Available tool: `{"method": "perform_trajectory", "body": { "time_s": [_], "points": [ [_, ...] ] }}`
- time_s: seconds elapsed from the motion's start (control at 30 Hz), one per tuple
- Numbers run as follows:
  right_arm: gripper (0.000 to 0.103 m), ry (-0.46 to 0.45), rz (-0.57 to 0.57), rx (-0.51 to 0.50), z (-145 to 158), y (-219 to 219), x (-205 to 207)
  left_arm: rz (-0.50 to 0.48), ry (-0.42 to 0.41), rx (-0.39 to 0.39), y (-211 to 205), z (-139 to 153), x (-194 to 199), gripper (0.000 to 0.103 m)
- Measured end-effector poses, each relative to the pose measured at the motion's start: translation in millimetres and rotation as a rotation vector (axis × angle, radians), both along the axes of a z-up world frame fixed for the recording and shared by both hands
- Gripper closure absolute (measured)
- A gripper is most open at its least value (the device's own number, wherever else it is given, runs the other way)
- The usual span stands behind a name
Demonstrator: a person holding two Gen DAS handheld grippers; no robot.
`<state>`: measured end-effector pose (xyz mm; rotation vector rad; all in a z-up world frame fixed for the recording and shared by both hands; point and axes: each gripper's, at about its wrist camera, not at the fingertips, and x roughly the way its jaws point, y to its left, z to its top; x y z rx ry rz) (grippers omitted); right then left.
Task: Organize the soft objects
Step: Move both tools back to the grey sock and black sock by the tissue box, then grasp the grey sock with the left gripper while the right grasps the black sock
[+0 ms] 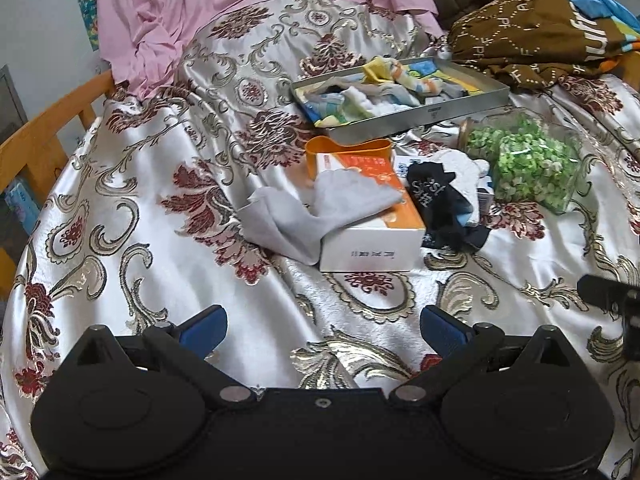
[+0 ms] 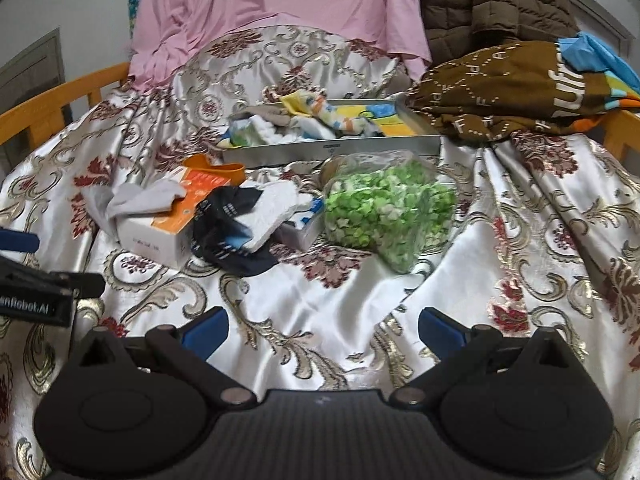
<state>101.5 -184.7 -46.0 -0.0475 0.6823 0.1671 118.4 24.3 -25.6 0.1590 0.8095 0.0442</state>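
A grey sock (image 1: pixel 320 204) (image 2: pixel 140 200) lies draped over a white and orange box (image 1: pixel 372 232) (image 2: pixel 168 224). A black sock (image 1: pixel 440 208) (image 2: pixel 224 236) and a white sock (image 1: pixel 464 168) (image 2: pixel 272 212) lie in a heap right of the box. A metal tray (image 1: pixel 420 114) (image 2: pixel 332 148) behind them holds several colourful socks (image 1: pixel 384 84) (image 2: pixel 320 116). My left gripper (image 1: pixel 322 330) is open and empty, low over the bedspread in front of the box. My right gripper (image 2: pixel 322 330) is open and empty, in front of the heap.
A clear bag of green pieces (image 1: pixel 528 160) (image 2: pixel 388 212) lies right of the socks. An orange cup (image 1: pixel 348 152) (image 2: pixel 220 168) stands behind the box. Pink cloth (image 1: pixel 240 12), a brown garment (image 1: pixel 532 36) (image 2: pixel 500 92) and a wooden bed rail (image 1: pixel 44 140) ring the patterned bedspread (image 1: pixel 160 200).
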Motion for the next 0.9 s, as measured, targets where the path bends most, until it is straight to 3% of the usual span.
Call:
{"method": "perform_trajectory", "body": {
  "time_s": [0.43, 0.9],
  "points": [
    [0.0, -0.036, 0.118, 0.022, 0, 17, 2, 0.078, -0.025, -0.042, 19, 10, 8, 0.001],
    [0.0, -0.139, 0.217, -0.027, 0, 41, 20, 0.067, -0.075, -0.07, 27, 15, 32, 0.001]
  ]
}}
